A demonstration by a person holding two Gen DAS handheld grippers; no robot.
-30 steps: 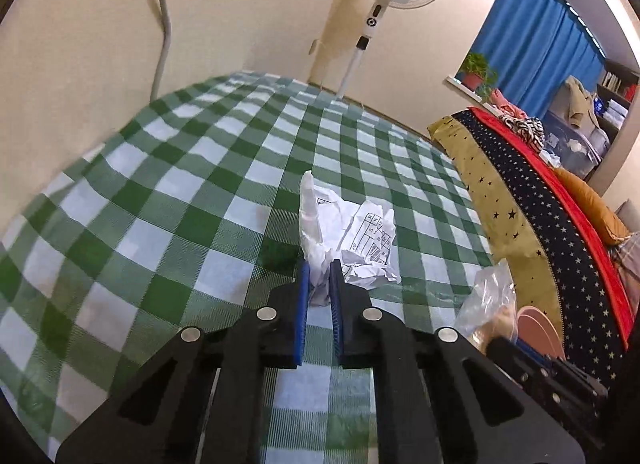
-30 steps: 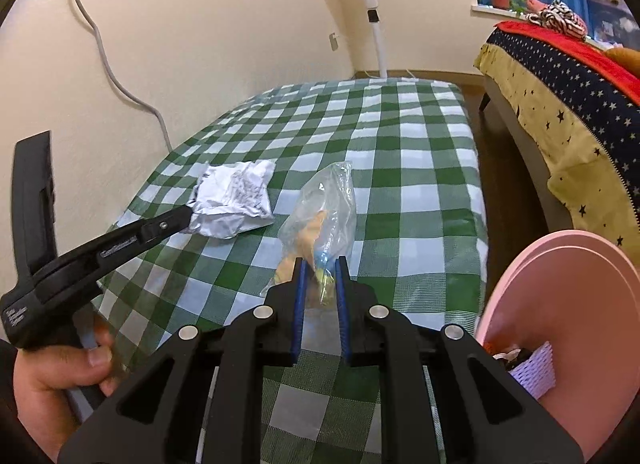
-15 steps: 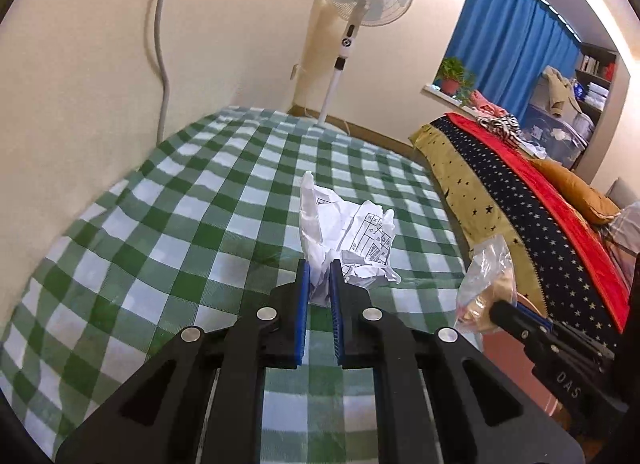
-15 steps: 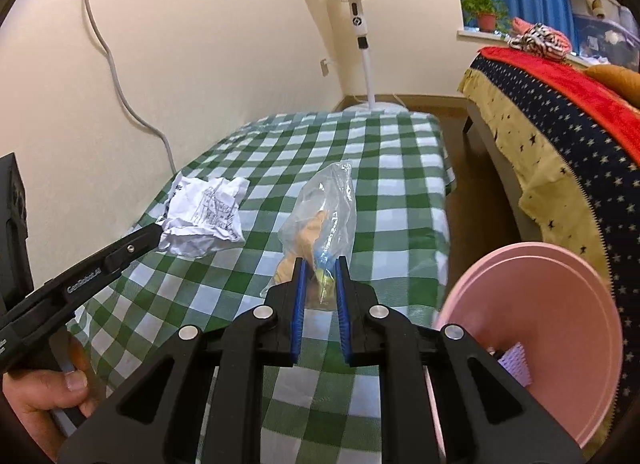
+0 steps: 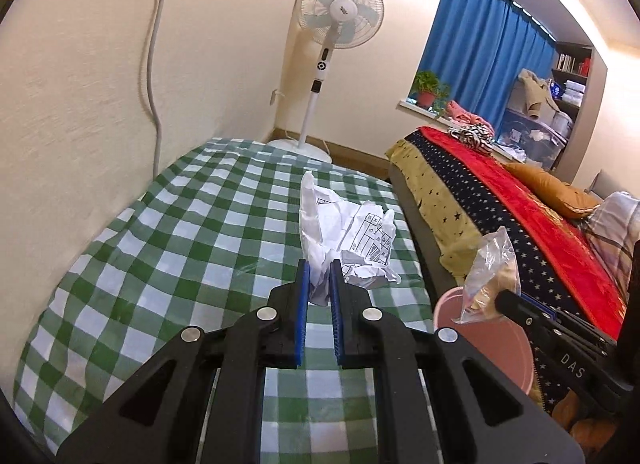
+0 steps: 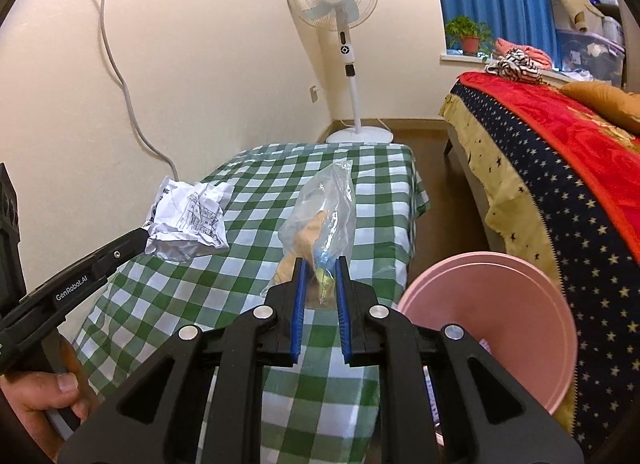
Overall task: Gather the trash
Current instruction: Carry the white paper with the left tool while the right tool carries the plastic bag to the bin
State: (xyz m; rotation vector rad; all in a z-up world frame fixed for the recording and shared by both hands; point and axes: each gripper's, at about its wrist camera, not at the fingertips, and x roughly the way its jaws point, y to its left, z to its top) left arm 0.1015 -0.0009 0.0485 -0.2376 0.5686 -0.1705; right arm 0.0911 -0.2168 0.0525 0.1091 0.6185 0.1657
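Observation:
My left gripper [image 5: 318, 272] is shut on a crumpled white printed paper [image 5: 352, 240] and holds it in the air above the green checked table [image 5: 192, 248]. It also shows in the right wrist view [image 6: 188, 223]. My right gripper [image 6: 320, 276] is shut on a clear plastic bag [image 6: 324, 215] with yellowish scraps inside, held above the table's right edge. The bag also shows in the left wrist view [image 5: 490, 276]. A pink bin [image 6: 492, 320] stands on the floor to the right of the table, below and right of the bag.
A white standing fan [image 6: 340, 23] is beyond the table's far end. A bed with a starred blanket [image 6: 560, 167] runs along the right. A cream wall with a grey cable [image 6: 120, 75] borders the table on the left. A narrow floor strip separates table and bed.
Both grippers have risen and pulled back from the table, each still holding its trash. The table looks smaller and farther away, and the pink bin shows more fully in the right wrist view.

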